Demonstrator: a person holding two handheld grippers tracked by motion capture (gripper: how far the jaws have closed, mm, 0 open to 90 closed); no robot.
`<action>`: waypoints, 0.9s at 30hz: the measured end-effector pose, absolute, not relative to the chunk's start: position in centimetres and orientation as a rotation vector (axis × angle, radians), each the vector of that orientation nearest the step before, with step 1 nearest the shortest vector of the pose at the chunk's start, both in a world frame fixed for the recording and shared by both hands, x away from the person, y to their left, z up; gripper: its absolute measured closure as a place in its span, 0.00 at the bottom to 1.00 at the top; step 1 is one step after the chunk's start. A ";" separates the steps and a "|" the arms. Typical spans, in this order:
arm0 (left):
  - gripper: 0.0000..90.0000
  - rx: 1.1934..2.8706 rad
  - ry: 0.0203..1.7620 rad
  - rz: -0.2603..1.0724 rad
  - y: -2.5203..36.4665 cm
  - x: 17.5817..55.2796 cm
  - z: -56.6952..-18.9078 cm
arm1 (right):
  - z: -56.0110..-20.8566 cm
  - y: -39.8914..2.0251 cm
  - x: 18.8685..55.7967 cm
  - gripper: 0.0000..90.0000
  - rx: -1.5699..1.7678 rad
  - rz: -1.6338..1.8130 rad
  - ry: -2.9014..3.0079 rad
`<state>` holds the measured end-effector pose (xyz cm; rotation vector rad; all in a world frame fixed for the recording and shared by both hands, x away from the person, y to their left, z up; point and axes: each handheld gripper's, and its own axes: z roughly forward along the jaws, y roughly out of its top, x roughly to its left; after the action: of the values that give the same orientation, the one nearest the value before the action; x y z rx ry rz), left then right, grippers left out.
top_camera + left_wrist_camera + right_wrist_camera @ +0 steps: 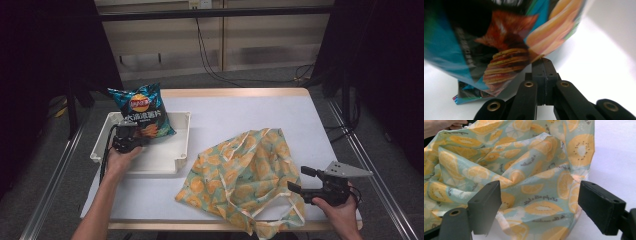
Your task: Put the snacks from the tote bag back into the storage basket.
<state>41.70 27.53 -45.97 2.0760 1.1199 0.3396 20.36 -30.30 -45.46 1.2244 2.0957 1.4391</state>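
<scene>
On the left, my left tongs are pinched tight on the lower edge of the chip bag, holding it upright over the white tray. I judge the pick-up done; bagging it remains. To the right, the fruit-print tote lies crumpled on the table, mouth not yet held open. My right tongs stand spread beside it, gripping nothing.

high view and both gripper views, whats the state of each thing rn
chip bag: sealed, upright, lifted over the tray, pinched at its lower edge
left gripper: shut on the chip bag
white tray: on the table, nothing lying inside that I can see
fruit-print tote bag: crumpled flat on the table, not held
right gripper: open, jaws either side of the tote's edge
</scene>
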 end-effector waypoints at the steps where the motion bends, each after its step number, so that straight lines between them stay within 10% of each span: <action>1: 1.00 2.059 1.107 0.348 27.5 41.5 -45.7 | -45.4 -30.3 20.4 0.21 1.225 1.440 2.096; 10: 0.91 1.931 0.959 0.338 27.0 37.8 -44.0 | -45.3 -30.3 20.2 0.21 1.221 1.449 2.083; 27: 0.36 1.848 0.821 0.372 25.7 28.9 -43.5 | -45.3 -30.6 19.9 0.22 1.228 1.438 2.070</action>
<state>28.90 25.75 -43.53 1.8475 0.8207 0.3719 19.92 -30.62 -45.27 1.2279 2.0704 1.4382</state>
